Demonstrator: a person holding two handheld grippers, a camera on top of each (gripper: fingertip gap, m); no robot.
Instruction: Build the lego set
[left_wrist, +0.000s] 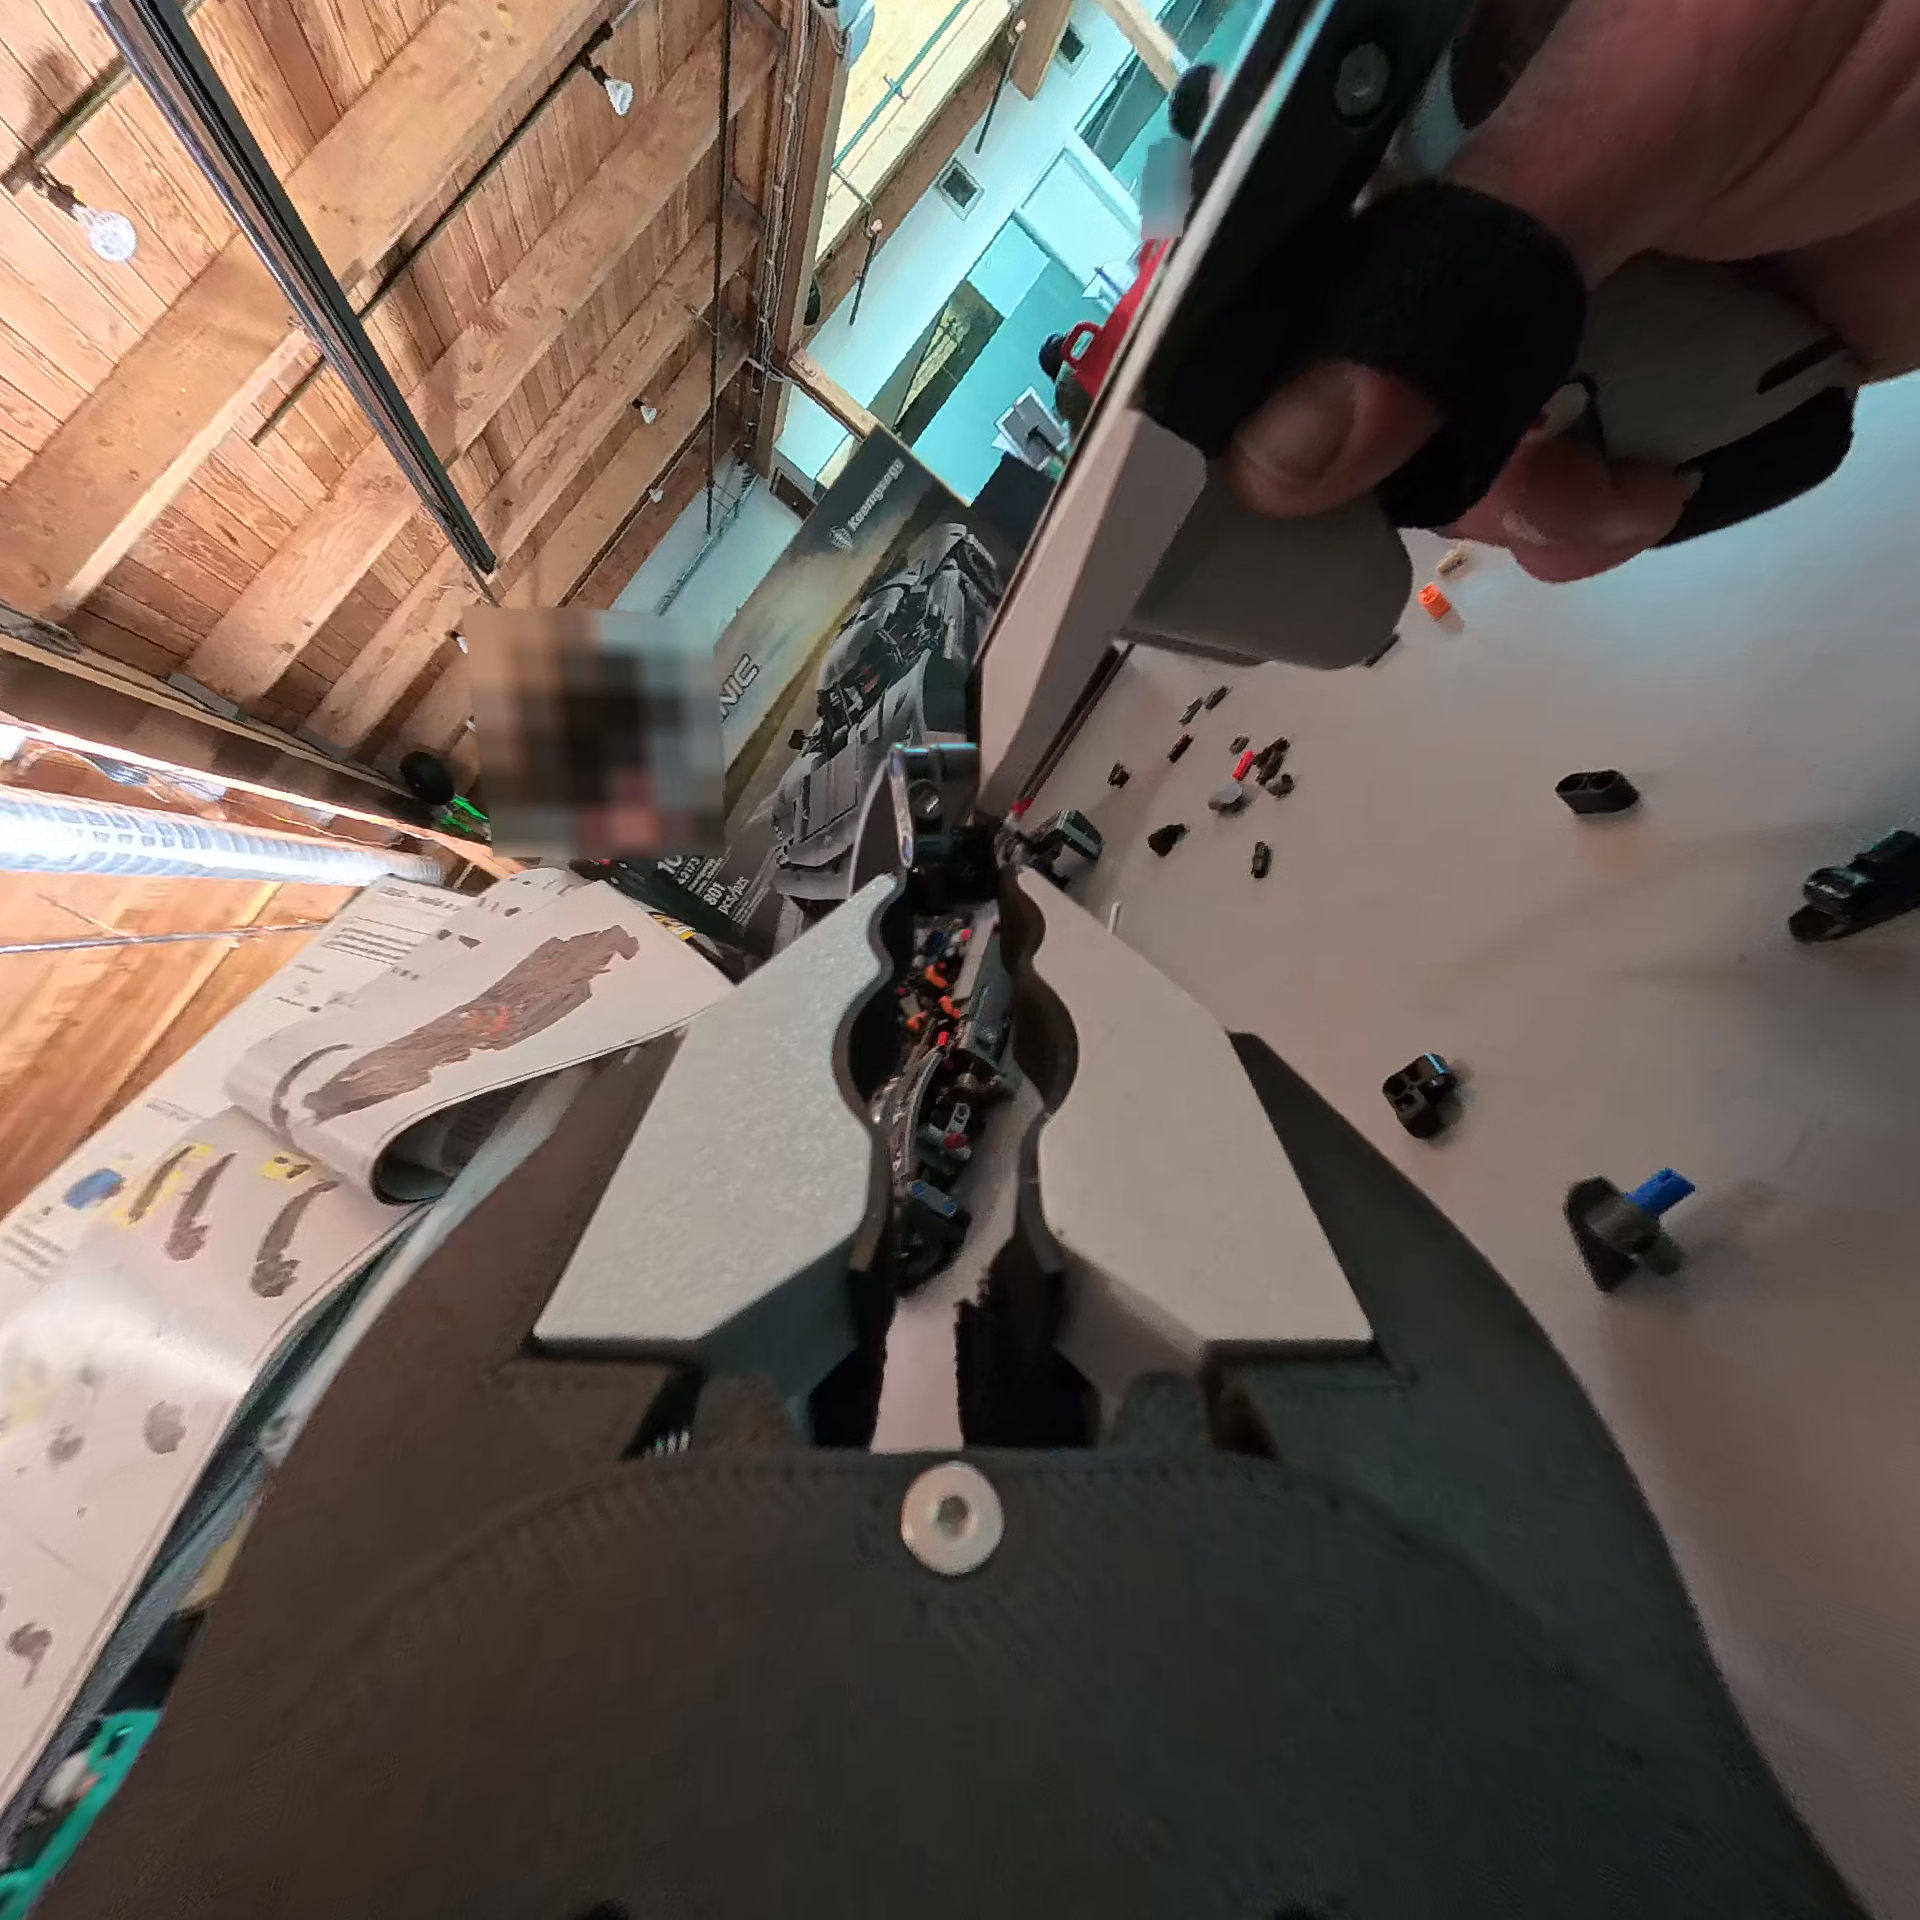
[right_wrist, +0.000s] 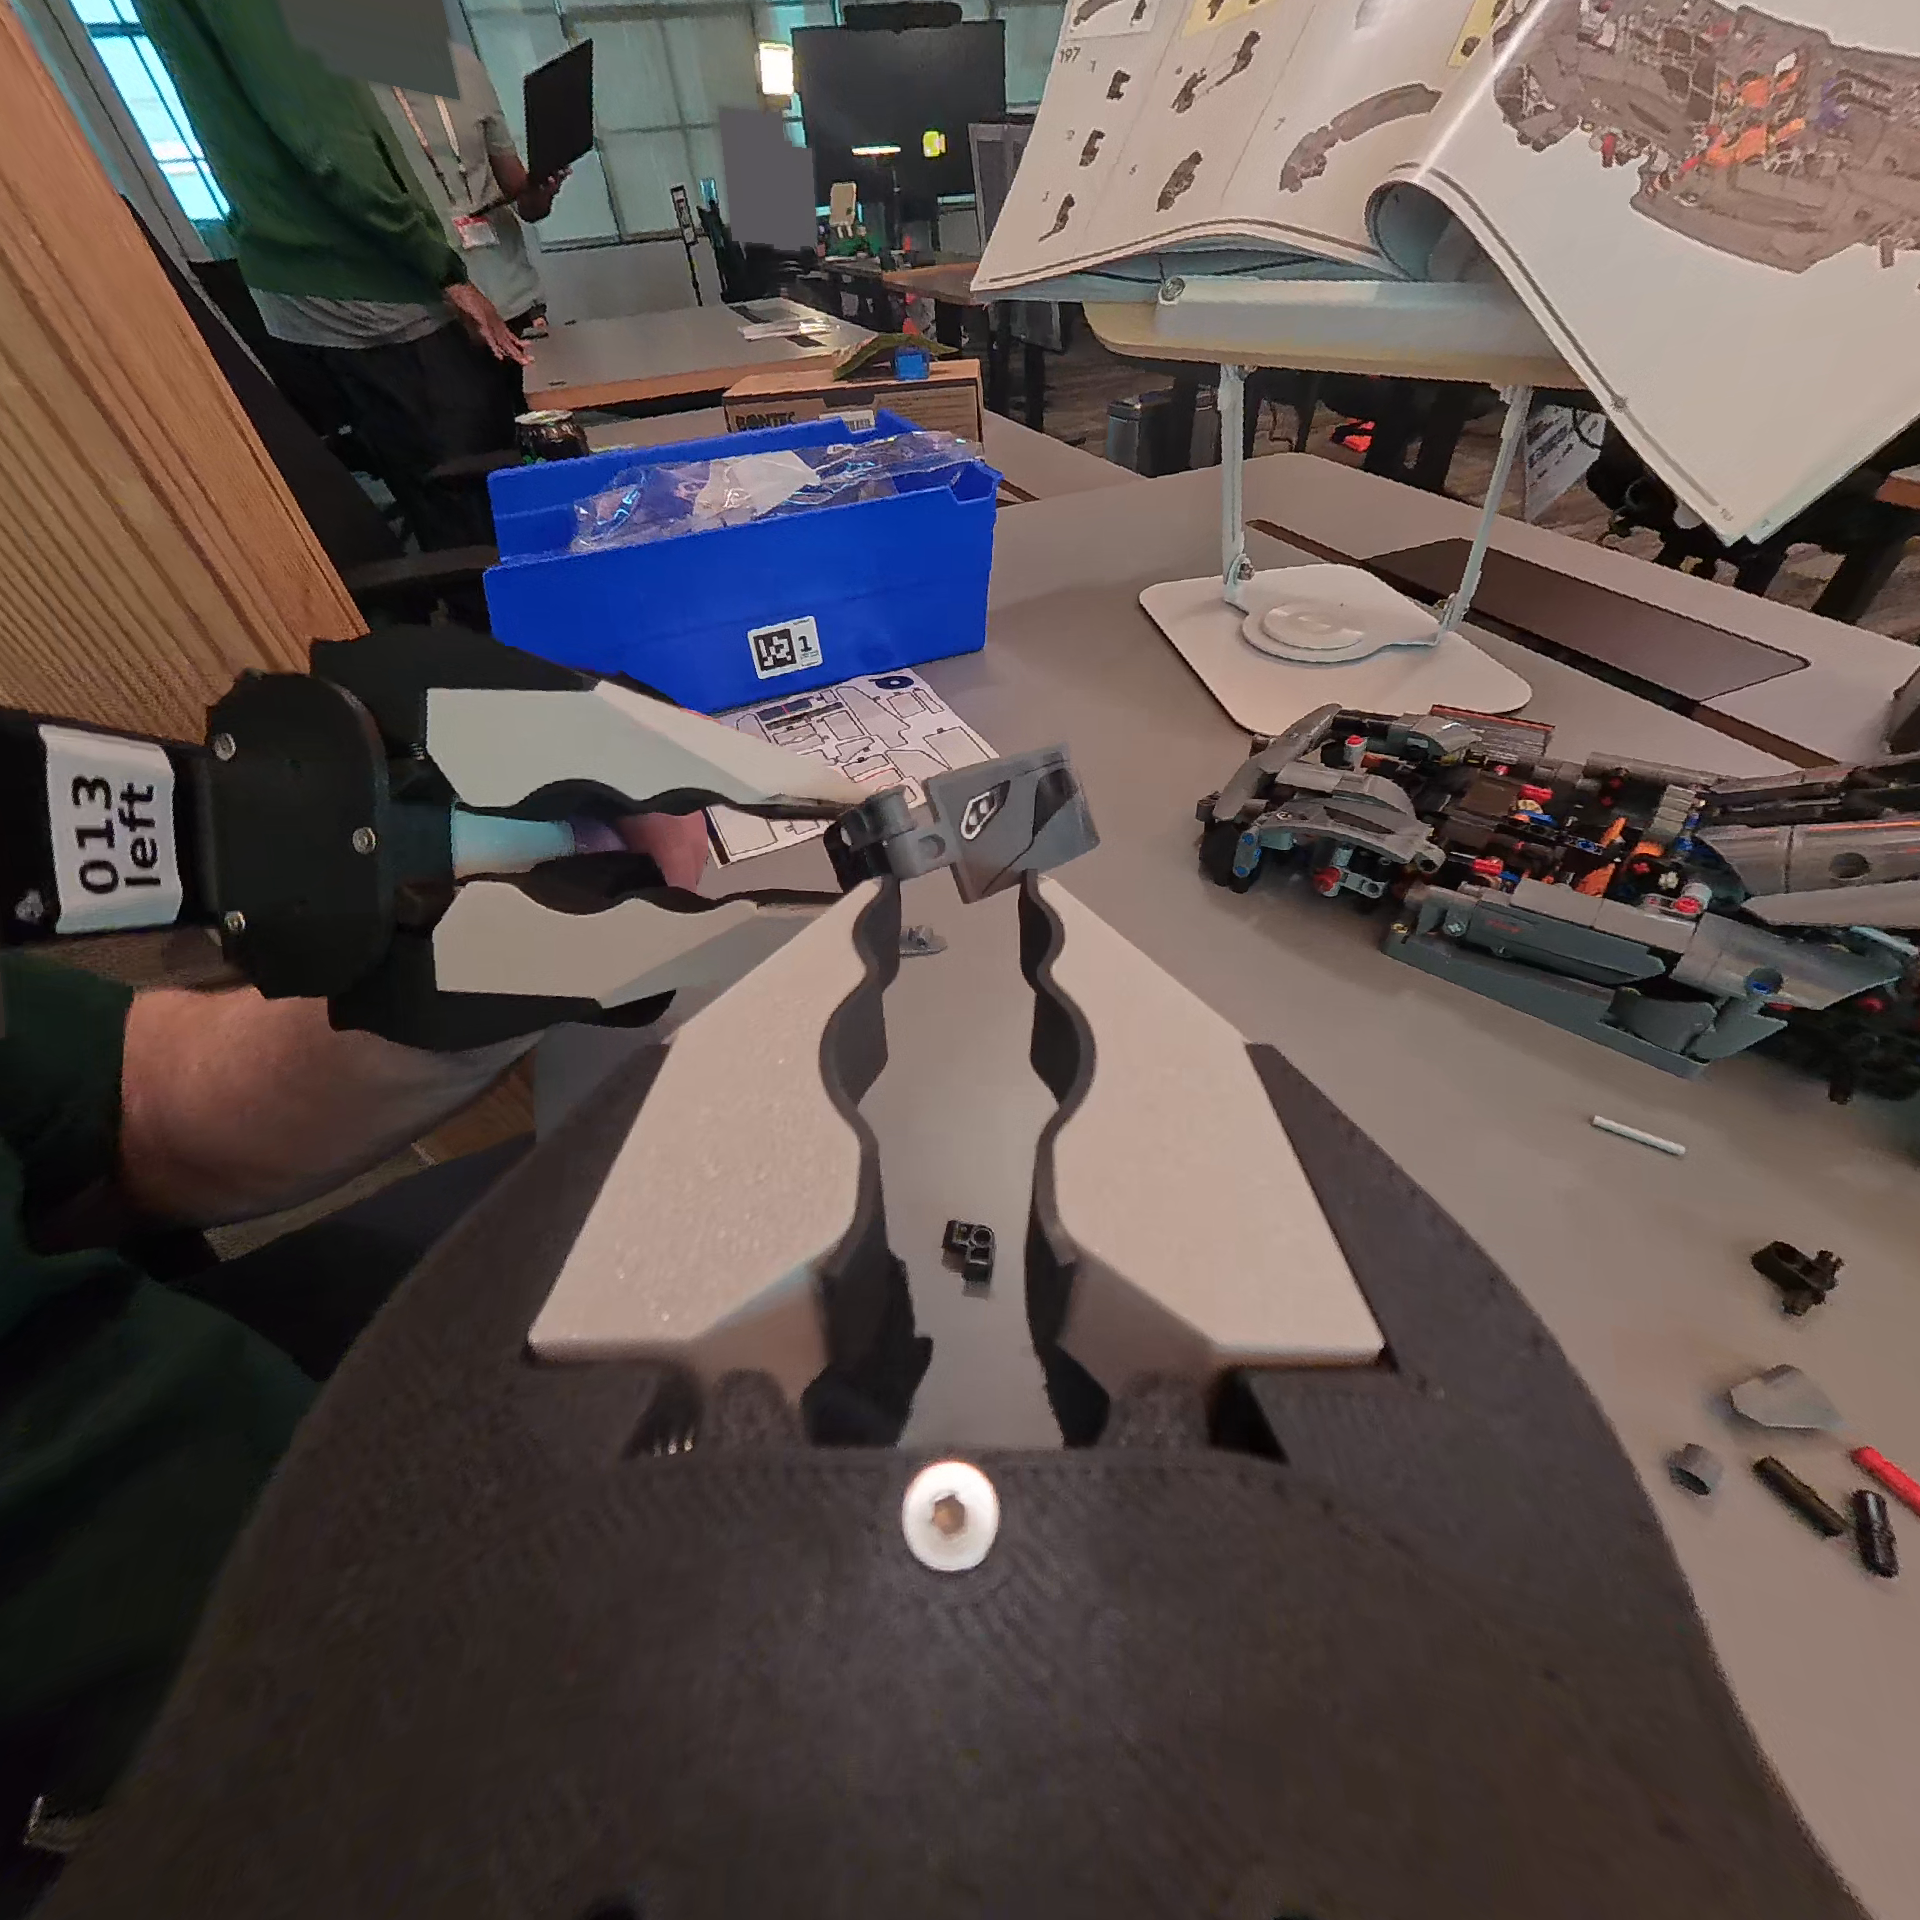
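Open-plan office or lab: rows of desks (right_wrist: 675, 353), monitors (right_wrist: 899, 104), timber ceiling (left_wrist: 364, 260)

White label on left gripper (right_wrist: 847, 847) body; marker sticker on blue bin (right_wrist: 727, 582); print on set box (left_wrist: 862, 665), instruction booklet (right_wrist: 1455, 135), brown carton (right_wrist: 852, 400).

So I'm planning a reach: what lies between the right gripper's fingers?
In the right wrist view, only a small black piece on the bare table lies between the right gripper fingers.
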